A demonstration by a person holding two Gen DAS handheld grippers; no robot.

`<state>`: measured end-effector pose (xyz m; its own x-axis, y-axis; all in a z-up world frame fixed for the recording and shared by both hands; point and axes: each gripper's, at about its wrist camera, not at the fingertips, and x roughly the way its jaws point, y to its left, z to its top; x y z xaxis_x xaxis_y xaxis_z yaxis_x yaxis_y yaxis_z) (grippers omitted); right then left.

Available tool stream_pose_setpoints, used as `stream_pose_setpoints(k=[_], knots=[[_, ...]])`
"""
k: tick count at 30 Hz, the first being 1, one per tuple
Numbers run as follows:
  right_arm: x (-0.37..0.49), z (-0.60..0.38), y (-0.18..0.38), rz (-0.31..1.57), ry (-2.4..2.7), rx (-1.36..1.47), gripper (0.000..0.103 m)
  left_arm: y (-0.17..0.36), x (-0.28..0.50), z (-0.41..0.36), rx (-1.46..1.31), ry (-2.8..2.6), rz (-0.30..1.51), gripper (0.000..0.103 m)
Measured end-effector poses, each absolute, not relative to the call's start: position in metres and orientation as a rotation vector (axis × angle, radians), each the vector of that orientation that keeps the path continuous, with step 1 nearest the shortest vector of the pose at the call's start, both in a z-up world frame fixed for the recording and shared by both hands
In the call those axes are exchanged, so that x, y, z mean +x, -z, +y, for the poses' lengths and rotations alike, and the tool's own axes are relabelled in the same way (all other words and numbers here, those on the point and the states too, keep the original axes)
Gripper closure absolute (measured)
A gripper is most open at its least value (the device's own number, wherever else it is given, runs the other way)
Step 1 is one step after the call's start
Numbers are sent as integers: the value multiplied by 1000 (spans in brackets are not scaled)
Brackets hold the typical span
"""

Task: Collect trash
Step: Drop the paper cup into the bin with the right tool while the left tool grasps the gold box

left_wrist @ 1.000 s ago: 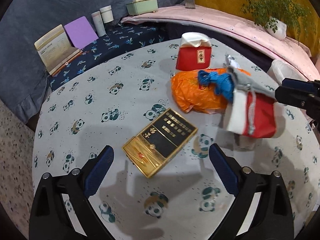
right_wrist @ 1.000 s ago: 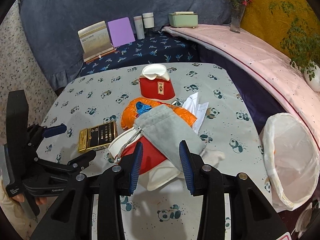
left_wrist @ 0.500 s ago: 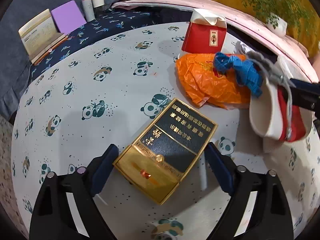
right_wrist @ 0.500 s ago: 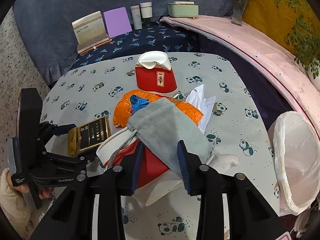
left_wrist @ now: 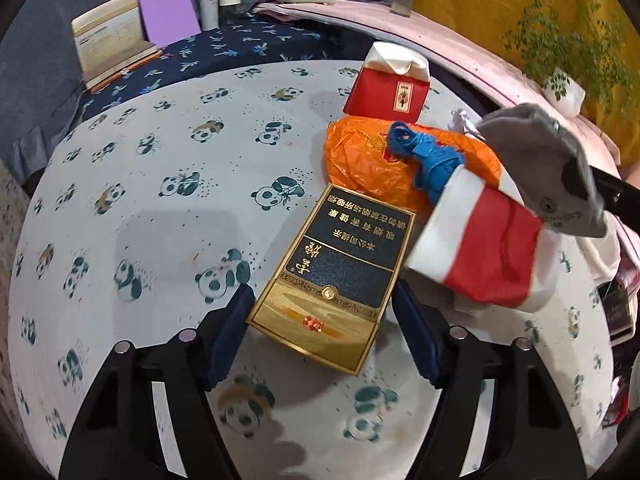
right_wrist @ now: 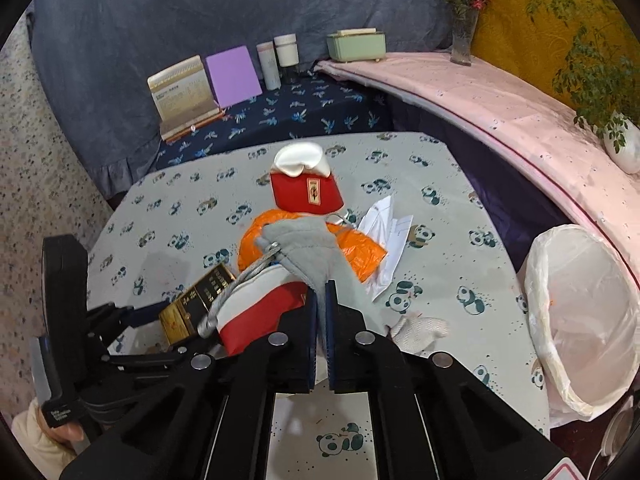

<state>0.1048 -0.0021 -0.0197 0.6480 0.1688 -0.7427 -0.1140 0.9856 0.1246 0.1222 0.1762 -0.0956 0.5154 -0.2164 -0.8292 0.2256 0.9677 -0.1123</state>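
2 grippers angled down, left gripper (left_wrist: pixel 322 322) fingers closing astride gold box (left_wrist: pixel 334 278) (untouched), right gripper (right_wrist: pixel 320 300) clamping grey pouch (right_wrist: pixel 310 246).

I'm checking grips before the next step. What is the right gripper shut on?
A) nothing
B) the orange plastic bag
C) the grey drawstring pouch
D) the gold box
C: the right gripper is closed on the grey drawstring pouch, pinching its cloth.
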Motion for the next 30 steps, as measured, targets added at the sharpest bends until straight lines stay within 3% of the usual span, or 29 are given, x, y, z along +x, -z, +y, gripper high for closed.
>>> stream_pose_setpoints(k=[13,27,29,30], knots=[[75,-31,-21,737,-149,122,99,34,85,169,-9,248,904,40],[48,-89,-43,650,-70,185,99,-15,86,71,39,400,830,42],[45,-101,-44,644,-50,196,99,-18,86,52,49,427,827,45],[43,-108,-44,642,-39,202,99,-18,86,44,55,439,828,55]])
